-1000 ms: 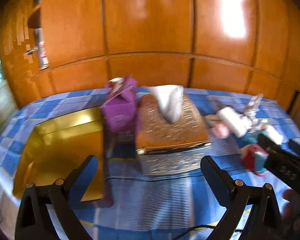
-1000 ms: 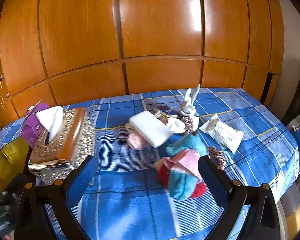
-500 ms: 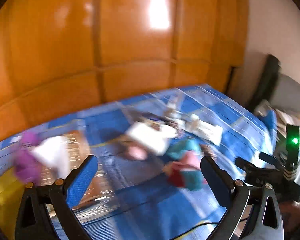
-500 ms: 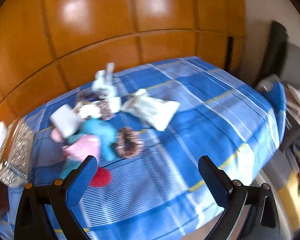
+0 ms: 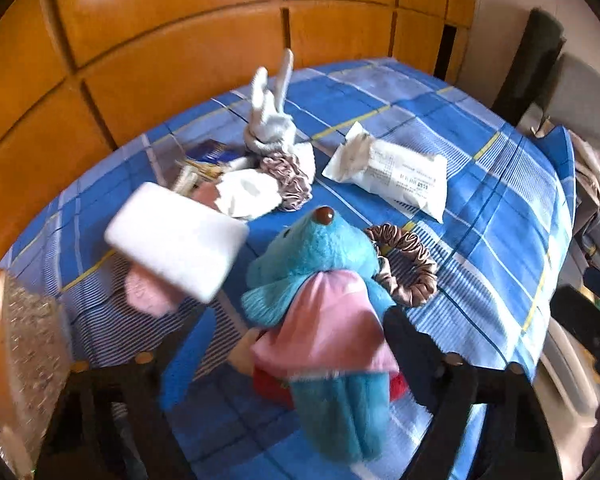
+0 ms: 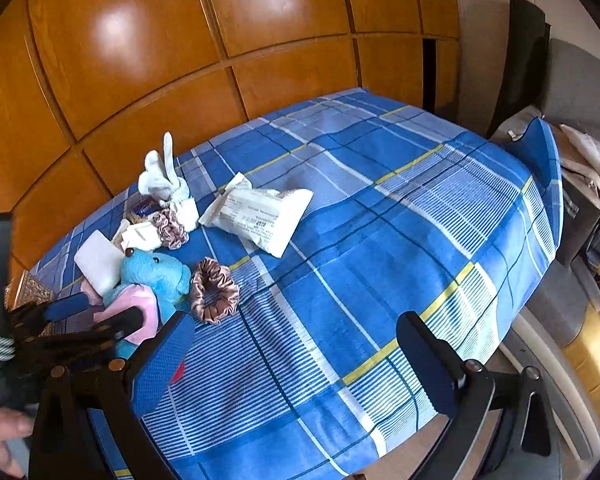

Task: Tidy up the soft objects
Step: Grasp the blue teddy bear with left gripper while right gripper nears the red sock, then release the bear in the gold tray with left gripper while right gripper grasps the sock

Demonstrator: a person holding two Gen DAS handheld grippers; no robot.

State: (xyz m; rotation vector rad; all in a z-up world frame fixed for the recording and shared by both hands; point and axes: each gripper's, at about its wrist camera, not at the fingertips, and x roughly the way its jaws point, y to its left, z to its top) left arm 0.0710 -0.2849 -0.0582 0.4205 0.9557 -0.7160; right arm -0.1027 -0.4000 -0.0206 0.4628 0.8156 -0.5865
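A blue plush toy with pink ears (image 5: 324, 280) lies on the blue checked cloth; it also shows in the right wrist view (image 6: 156, 276). My left gripper (image 5: 296, 344) is open with its fingers on either side of the plush. Beside it lie a brown scrunchie (image 5: 408, 268), a white sponge block (image 5: 176, 240), a pink cloth (image 5: 144, 292), a white sock bunny (image 5: 272, 120), a mauve scrunchie (image 5: 288, 180) and a white packet (image 5: 396, 176). My right gripper (image 6: 296, 356) is open and empty over bare cloth at the front right.
A silver tissue box (image 5: 16, 360) stands at the left edge. Wooden panels (image 6: 180, 40) back the table. The table edge (image 6: 540, 240) drops off at the right, with a chair and clutter (image 6: 580, 184) beyond.
Both grippers swung right, away from the tissue box. My left gripper has closed in on the blue plush, now between its open fingers. The right now faces bare cloth.
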